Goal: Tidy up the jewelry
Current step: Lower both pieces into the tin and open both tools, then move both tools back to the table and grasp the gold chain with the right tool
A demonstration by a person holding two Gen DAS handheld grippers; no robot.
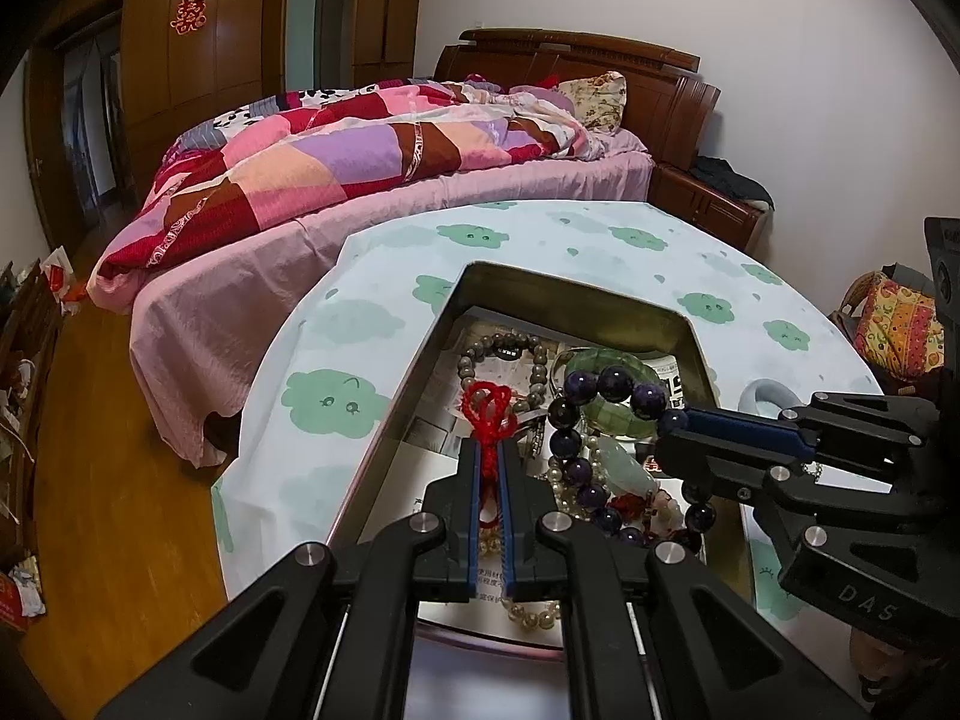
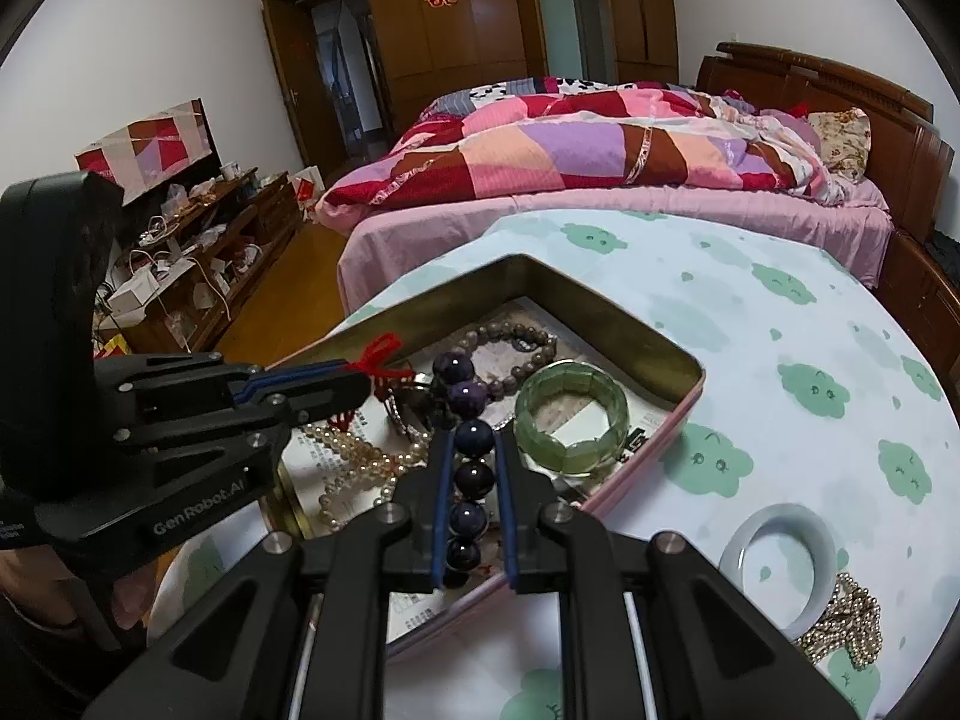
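Observation:
An open metal tin [image 1: 576, 285] [image 2: 606, 312] on the cloud-print table holds tangled jewelry. My left gripper [image 1: 492, 450] [image 2: 360, 375] is shut on a red knotted cord [image 1: 489, 411] [image 2: 384, 357] over the tin. My right gripper [image 2: 471, 441] [image 1: 672, 420] is shut on a dark purple bead bracelet [image 2: 471, 480] [image 1: 612, 384]. In the tin lie a green jade bangle [image 2: 570, 414] [image 1: 624, 420], a brown bead bracelet [image 2: 516, 336] [image 1: 510, 354] and a pearl strand [image 2: 360, 456] [image 1: 570, 480].
A pale bangle [image 2: 780, 564] [image 1: 762, 393] and a gold bead chain [image 2: 846, 624] lie on the table right of the tin. A bed [image 1: 372, 168] with a patchwork quilt stands behind. A cluttered TV cabinet [image 2: 198, 240] is at the left.

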